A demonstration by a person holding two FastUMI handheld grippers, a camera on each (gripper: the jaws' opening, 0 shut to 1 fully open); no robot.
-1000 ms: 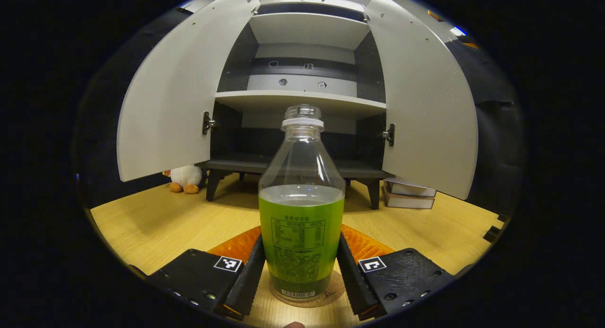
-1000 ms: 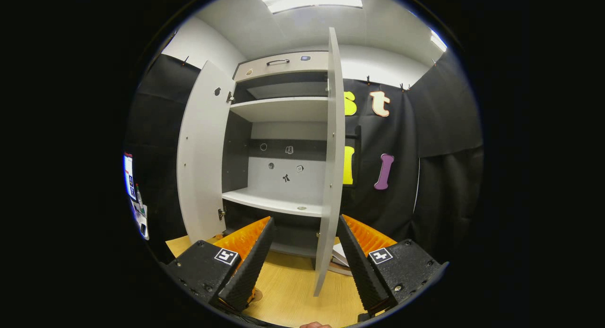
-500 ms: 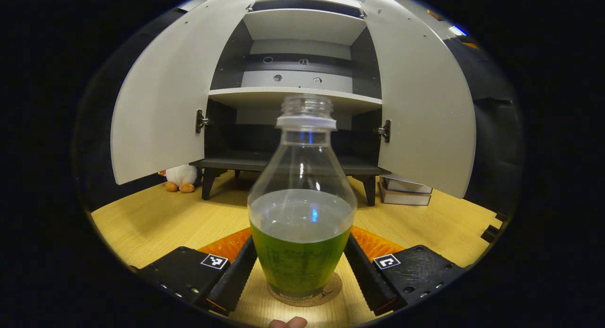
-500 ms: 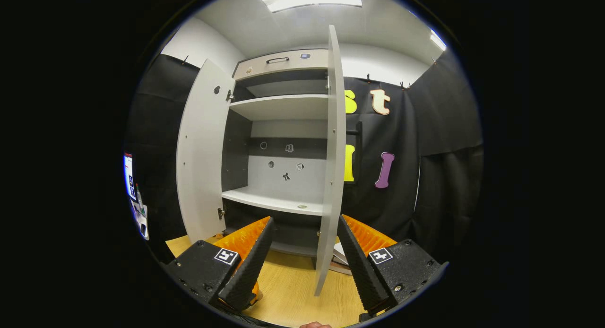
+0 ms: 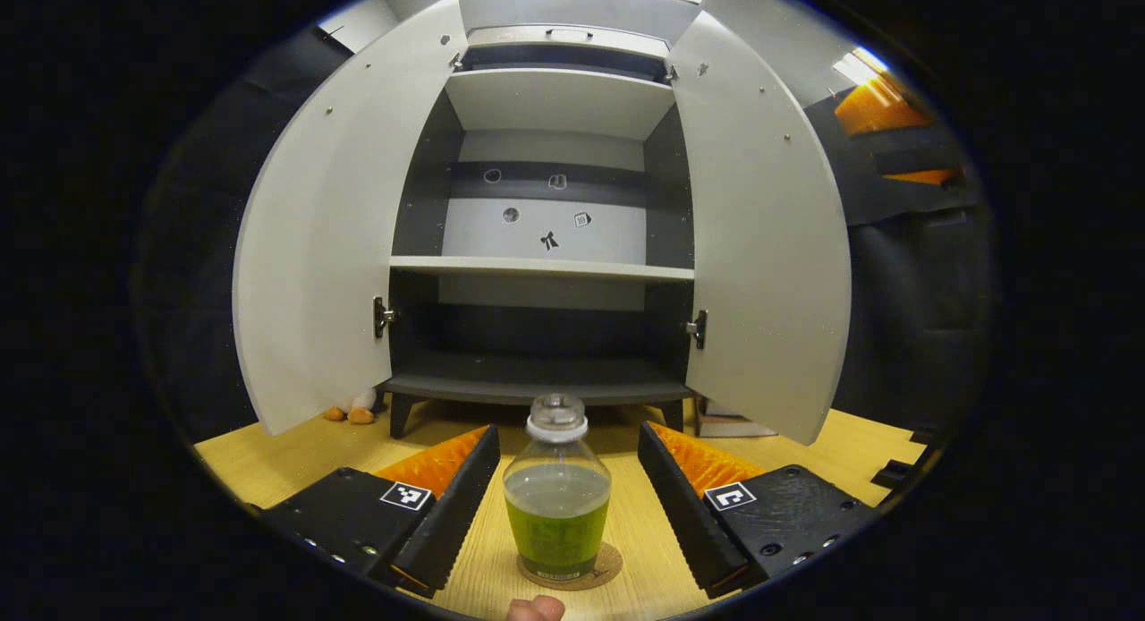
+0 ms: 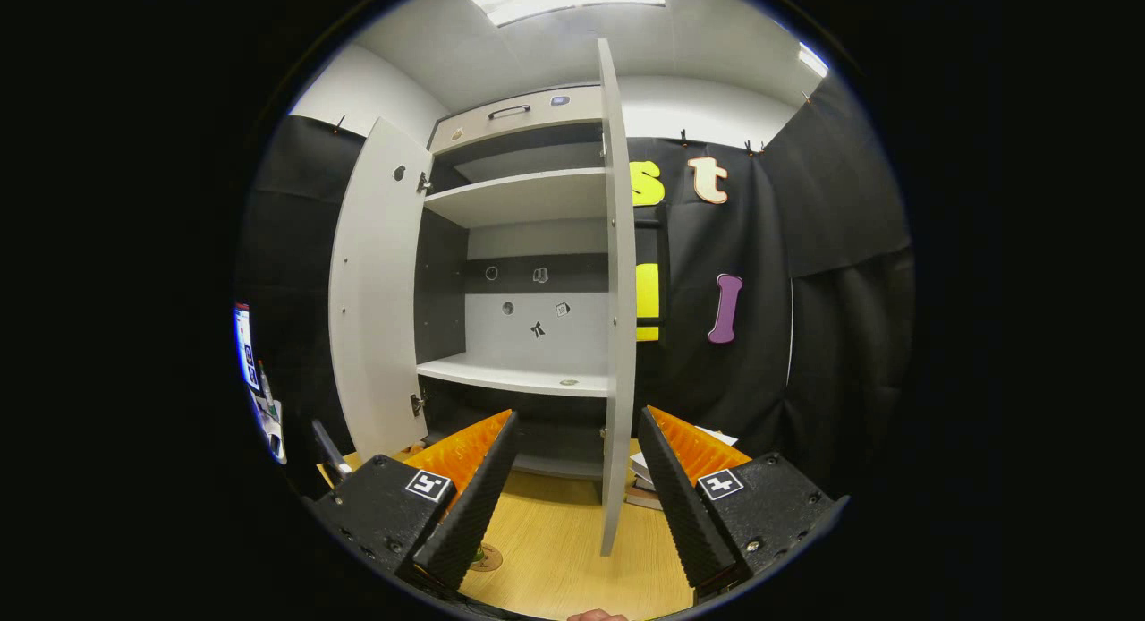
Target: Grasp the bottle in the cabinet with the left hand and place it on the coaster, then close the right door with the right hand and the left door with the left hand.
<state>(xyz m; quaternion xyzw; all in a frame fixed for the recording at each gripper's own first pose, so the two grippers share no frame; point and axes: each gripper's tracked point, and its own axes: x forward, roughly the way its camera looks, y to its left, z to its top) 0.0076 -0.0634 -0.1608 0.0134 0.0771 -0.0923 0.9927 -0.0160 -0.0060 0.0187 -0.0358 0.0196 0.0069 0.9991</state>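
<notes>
Left gripper (image 5: 564, 496) sat apart, clear of green-drink bottle (image 5: 556, 500) upright on cork coaster (image 5: 571, 571); right gripper (image 6: 572, 487), also apart, risked clipping right door (image 6: 617, 335) edge.

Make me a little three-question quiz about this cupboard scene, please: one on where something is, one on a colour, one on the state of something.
1. Where does the bottle stand?
A. on the round coaster on the wooden table
B. on the cabinet's middle shelf
C. on the stack of books

2. What colour is the liquid in the bottle?
A. red
B. green
C. blue

3. How do the cabinet's two doors stand?
A. both shut
B. one shut, one open
C. both open

Answers:
1 A: the bottle's base rests on the coaster, in front of the left gripper, whose fingers stand apart on either side without touching it.
2 B: the lower half of the clear bottle is green.
3 C: the left door and right door swing wide, baring the shelves; the right gripper faces the right door's edge.
</notes>
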